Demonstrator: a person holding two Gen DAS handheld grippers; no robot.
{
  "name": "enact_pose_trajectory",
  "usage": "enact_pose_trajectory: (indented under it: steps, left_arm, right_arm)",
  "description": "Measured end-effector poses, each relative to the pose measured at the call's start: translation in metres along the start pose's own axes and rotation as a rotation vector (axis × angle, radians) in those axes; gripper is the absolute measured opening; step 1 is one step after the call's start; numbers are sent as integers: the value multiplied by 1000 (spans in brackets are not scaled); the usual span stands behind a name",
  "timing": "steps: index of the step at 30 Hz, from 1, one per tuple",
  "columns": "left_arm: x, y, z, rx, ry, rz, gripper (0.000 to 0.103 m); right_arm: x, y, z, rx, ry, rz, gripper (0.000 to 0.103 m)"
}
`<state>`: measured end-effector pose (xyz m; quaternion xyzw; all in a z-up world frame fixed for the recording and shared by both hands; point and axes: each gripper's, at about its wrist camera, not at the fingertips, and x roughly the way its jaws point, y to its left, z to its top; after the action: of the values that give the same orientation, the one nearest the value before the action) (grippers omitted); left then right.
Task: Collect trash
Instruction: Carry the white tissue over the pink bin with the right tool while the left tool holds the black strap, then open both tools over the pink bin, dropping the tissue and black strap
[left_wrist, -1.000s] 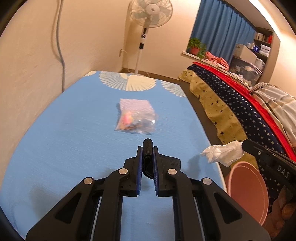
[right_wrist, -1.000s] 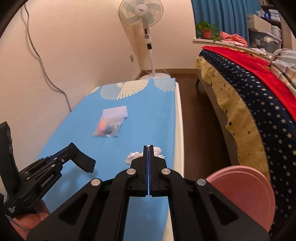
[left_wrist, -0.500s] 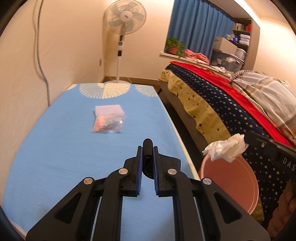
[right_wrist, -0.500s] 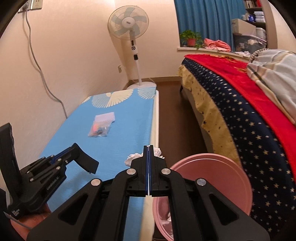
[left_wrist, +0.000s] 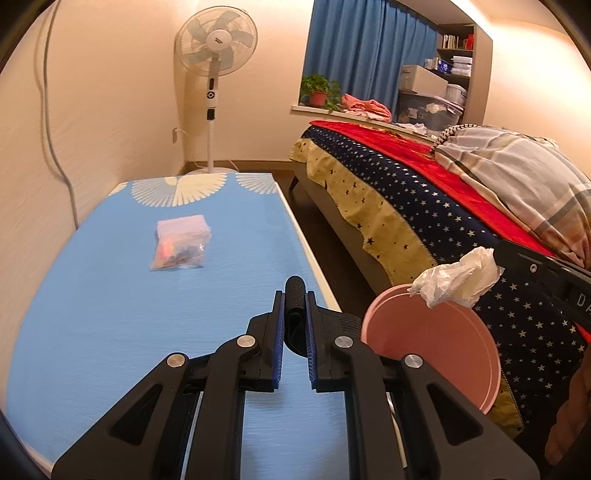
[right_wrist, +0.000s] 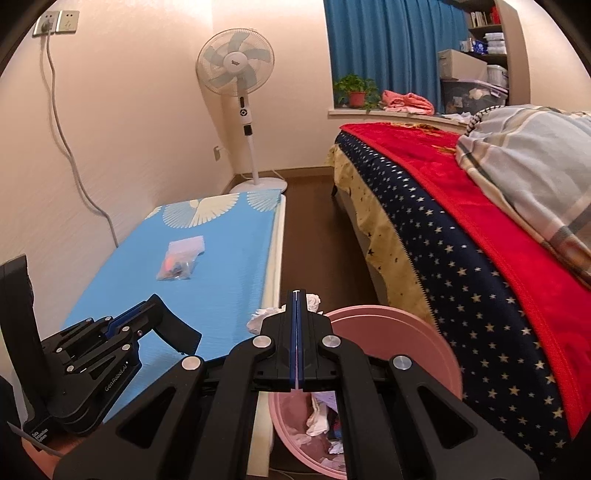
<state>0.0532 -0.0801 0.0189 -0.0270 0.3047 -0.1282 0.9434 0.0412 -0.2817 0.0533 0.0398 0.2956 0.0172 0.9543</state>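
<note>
My right gripper (right_wrist: 296, 295) is shut on a crumpled white tissue (left_wrist: 458, 282), which also peeks out past its fingertips in the right wrist view (right_wrist: 314, 301), and holds it over the rim of the pink trash bin (left_wrist: 432, 339). The bin (right_wrist: 399, 354) stands on the floor beside the blue mattress and holds several scraps. My left gripper (left_wrist: 294, 291) is shut on a small black rolled object (left_wrist: 294, 295) above the mattress (left_wrist: 147, 314). A clear plastic bag with colourful bits (left_wrist: 179, 245) lies on the mattress further ahead.
A bed with a starred blue and red cover (left_wrist: 424, 206) runs along the right, with a narrow floor gap between it and the mattress. A standing fan (left_wrist: 216, 55) is at the far wall. A cable (right_wrist: 62, 122) hangs down the left wall.
Both grippers rose and swung right. The right gripper carried the tissue from above the mattress edge to over the pink bin. Both stayed shut.
</note>
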Motion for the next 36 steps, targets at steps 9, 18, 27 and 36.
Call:
enact_pose_trajectory:
  steps: [9,18,27,36]
  left_arm:
    - [4,-19,1,14,1,-35,10]
    - [16,-51,0,39,17,-97,10]
    - [31,-73,-2,50,44,-151,10]
    - [48,-89,-4,54,80,-251,12]
  right_arm:
    - [-10,-18,-2,20,-3,-63,0]
    - [-18,-43,-4,59,4,-151,0]
    - [-19,-59,-6,86,7,-203,0]
    - [-14,-71,-7,114,19,-240,4]
